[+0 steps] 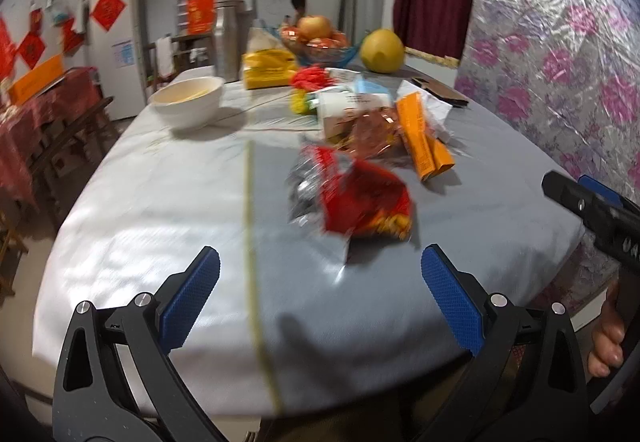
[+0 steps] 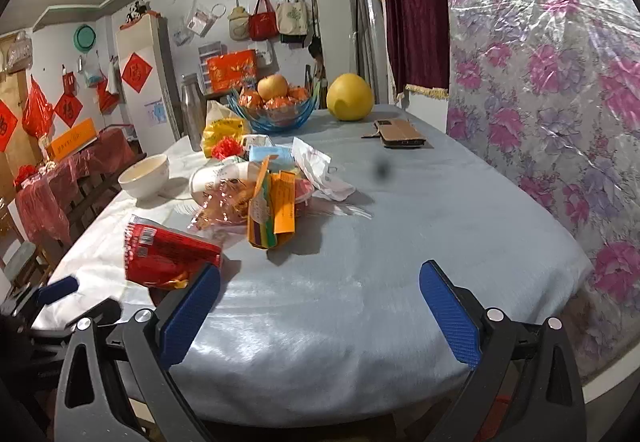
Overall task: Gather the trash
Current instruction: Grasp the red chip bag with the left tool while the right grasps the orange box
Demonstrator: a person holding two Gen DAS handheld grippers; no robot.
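A red and silver snack bag [image 1: 352,198] [image 2: 166,256] lies crumpled on the grey tablecloth [image 1: 168,210], nearest the front edge. Behind it sits a heap of trash: orange cartons [image 1: 424,136] [image 2: 276,202], a clear brownish wrapper [image 1: 372,132] [image 2: 224,202], a white paper cup [image 1: 348,108] and crumpled white paper [image 2: 320,170]. My left gripper [image 1: 320,294] hovers open just short of the red bag, nothing between its blue pads. My right gripper [image 2: 320,306] is open over the front of the table, the bag beyond its left finger. The right gripper [image 1: 580,202] also shows at the left wrist view's right edge.
A white bowl [image 1: 188,100] [image 2: 144,176] stands at the left. Further back are a blue fruit bowl [image 2: 272,110], a yellow pomelo [image 2: 350,96], a steel flask [image 2: 191,110], a yellow bag [image 1: 268,68] and a brown phone case [image 2: 400,132]. Floral plastic sheeting [image 2: 540,82] hangs at the right.
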